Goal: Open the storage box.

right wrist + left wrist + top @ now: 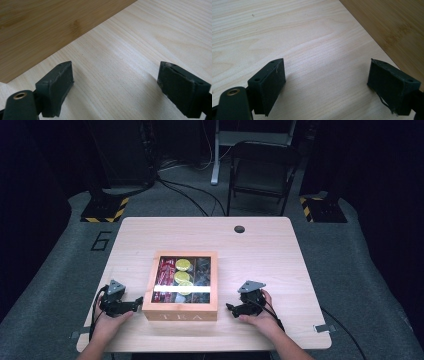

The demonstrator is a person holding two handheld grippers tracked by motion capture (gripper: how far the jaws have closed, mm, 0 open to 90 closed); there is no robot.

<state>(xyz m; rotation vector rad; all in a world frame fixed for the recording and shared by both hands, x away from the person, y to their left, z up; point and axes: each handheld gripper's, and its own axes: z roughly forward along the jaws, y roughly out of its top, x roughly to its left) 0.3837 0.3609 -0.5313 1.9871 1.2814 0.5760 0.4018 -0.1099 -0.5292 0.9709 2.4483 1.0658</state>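
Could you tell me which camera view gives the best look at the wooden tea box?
The high view shows the wooden tea box best: whole, its windowed lid closed over packets inside, lettering on the front. The left gripper view catches just a bare wooden side at upper right; the right gripper view shows another plain side at upper left.

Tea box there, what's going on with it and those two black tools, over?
Left tool open, empty, beside the tea box. Right tool open, empty, on the other side. Box lid closed, tea packets inside. Nothing in the way.
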